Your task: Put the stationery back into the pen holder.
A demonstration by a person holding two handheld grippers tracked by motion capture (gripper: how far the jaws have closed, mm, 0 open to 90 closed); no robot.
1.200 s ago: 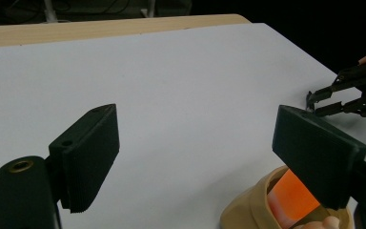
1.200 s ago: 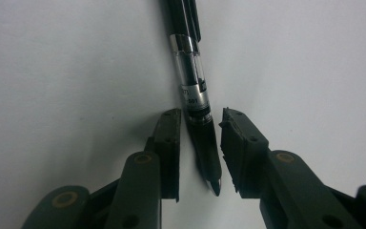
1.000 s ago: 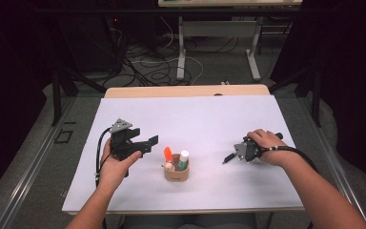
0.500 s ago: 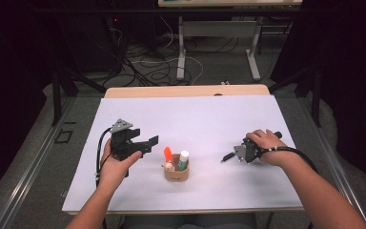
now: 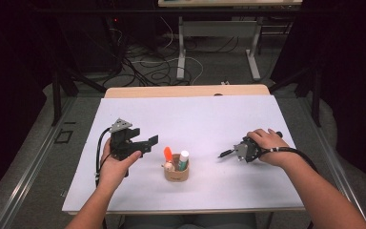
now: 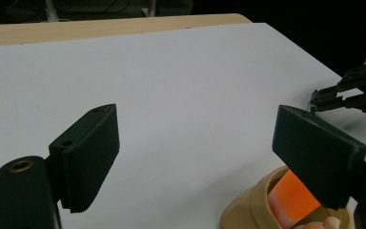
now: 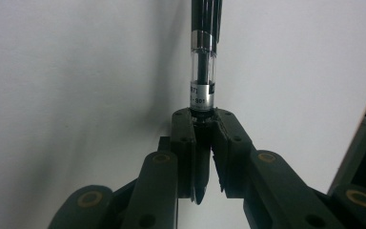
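Nearest the person, a small tan cup (image 5: 176, 172) stands on the white desk (image 5: 205, 119), holding an orange-tipped marker (image 5: 167, 153) and a white glue stick (image 5: 184, 160). To its left, the left gripper (image 5: 145, 143) hovers with its jaws spread wide and nothing between them, aimed toward the cup. To the right, well apart from the cup, the right gripper (image 7: 204, 125) has just been closing its jaws, now clenched on the end of a black pen (image 7: 204, 57) low over the desk, its length pointing toward the cup.
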